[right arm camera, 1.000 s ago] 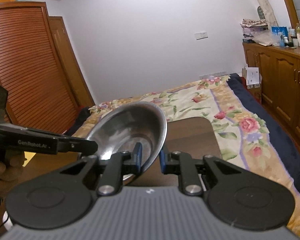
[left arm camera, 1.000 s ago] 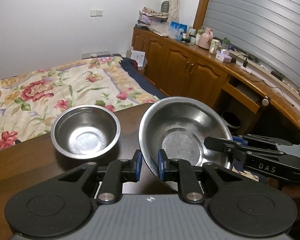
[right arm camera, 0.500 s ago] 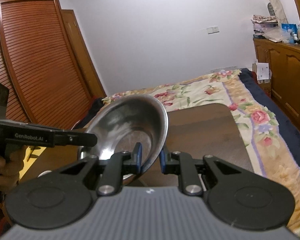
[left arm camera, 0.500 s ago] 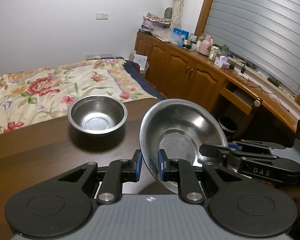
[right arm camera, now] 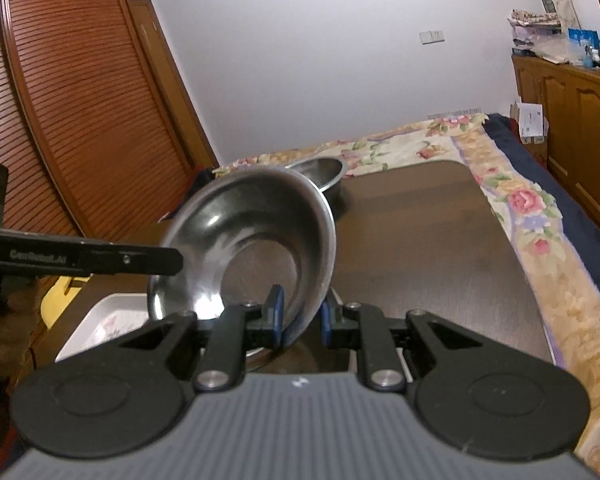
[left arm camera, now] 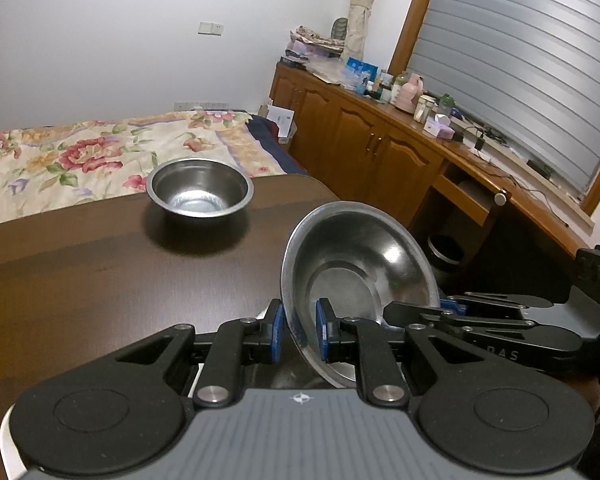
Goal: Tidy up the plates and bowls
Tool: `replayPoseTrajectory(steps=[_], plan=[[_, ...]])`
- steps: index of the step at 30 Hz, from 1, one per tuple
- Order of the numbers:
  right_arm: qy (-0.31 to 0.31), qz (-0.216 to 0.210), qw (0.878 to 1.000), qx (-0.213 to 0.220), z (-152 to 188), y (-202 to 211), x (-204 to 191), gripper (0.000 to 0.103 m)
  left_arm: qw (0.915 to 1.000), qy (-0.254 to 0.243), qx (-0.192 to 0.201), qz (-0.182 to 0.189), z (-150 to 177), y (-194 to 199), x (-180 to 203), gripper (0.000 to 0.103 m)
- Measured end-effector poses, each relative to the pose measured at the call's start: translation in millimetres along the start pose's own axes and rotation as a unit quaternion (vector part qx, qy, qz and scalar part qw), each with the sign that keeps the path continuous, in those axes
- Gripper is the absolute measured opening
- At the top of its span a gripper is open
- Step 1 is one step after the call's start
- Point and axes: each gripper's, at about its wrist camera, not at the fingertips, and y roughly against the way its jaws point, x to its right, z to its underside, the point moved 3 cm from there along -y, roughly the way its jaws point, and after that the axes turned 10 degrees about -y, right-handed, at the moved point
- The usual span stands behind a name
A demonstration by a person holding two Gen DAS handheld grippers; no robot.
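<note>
Steel shines dull and scuffed on the wide bowl (left arm camera: pixel 360 276) I hold, a shallow dish with a flat round bottom and a thin rolled rim, tipped steeply on edge above the worktop (left arm camera: pixel 100 280). My left gripper (left arm camera: pixel 298 334) pinches its rim between the blue pads, one pad inside the dish and one outside. My right gripper (right arm camera: pixel 302 316) clamps the opposite rim in the same way, so both grippers are closed on this one bowl. In the left wrist view my right gripper (left arm camera: pixel 448 312) reaches in from the right side and meets the bowl's far edge.

A smaller, deeper steel bowl (left arm camera: pixel 200 192) stands upright on the dark wood near the worktop's far edge, well apart from the tilted one, with bare wood between them. In the right wrist view that small bowl (right arm camera: pixel 320 172) shows partly behind the big bowl's rim.

Below the big bowl, at my near left, a white tray (right arm camera: pixel 104 320) lies on the worktop. The worktop's far edge runs beside a bed (left arm camera: pixel 80 156) with a flowered cover, and its right edge has a rounded corner. Wooden cabinets (left arm camera: pixel 360 140) line the wall beyond, and a slatted wardrobe (right arm camera: pixel 72 120) stands at the left.
</note>
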Motion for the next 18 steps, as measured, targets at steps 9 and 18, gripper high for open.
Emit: replayPoseTrajectory(steps=[9, 18], plan=[[-0.003, 0.0, 1.0, -0.019, 16, 1, -6, 0.02, 1.0, 0.001, -0.006, -0.003, 22, 7, 1, 0.019], [0.013, 0.006, 1.0, -0.019, 22, 8, -13, 0.02, 0.9999, 0.001, -0.017, -0.001, 36, 6, 1, 0.019]])
